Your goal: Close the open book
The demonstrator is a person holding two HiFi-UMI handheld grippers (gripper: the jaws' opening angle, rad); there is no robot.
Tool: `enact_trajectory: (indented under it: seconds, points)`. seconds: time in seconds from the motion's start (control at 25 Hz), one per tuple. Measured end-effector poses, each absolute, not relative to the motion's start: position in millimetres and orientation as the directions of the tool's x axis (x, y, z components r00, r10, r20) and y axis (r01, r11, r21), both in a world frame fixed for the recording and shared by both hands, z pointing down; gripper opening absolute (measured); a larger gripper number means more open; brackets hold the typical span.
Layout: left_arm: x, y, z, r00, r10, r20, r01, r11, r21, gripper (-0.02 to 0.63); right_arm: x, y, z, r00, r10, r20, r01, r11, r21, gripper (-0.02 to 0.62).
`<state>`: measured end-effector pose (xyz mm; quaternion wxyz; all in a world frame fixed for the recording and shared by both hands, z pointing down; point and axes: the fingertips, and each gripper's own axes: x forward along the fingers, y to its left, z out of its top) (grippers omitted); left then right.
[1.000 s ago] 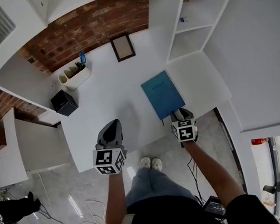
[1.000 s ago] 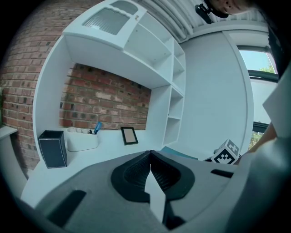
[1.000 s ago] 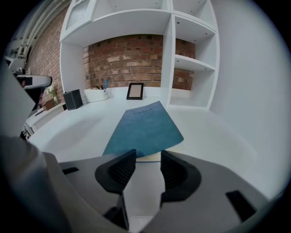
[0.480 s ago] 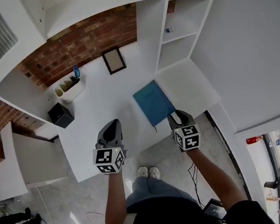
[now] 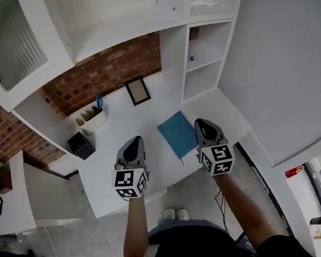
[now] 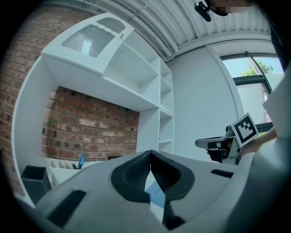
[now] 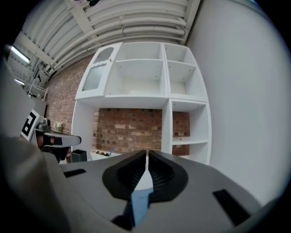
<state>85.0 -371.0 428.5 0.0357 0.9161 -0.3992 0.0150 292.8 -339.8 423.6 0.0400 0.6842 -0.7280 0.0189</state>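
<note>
Head view: the book [image 5: 178, 133] lies closed on the desk [image 5: 120, 123], at 3 o'clock from the left gripper [image 5: 133, 143] and 9 o'clock from the right gripper [image 5: 203, 124].

Left gripper view: jaws together, empty.

Right gripper view: jaws have just been closing to a slit, with nothing between them.

The closing looks done. Best to draw both grippers clear without brushing the cover.

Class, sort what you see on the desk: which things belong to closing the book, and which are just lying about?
Belongs to the job:
- blue book, lying shut on the white desk

Just lying about:
- picture frame
- white pen holder
- black box
</note>
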Motion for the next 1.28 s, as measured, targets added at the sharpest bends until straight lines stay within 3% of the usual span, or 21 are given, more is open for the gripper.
enact_trajectory:
  seconds: [0.4, 1.28]
  points:
    - [67, -380, 384, 0.652, -0.758, -0.023, -0.758, -0.652, 0.012, 0.009, 266, -350, 381, -0.081, -0.997, -0.020, -0.997, 0.082, -0.018, -0.002]
    - [61, -384, 381, 0.638, -0.770, -0.029, -0.770, -0.638, 0.015, 0.009, 261, -346, 402, -0.078, -0.996, 0.034, -0.997, 0.077, -0.022, -0.003]
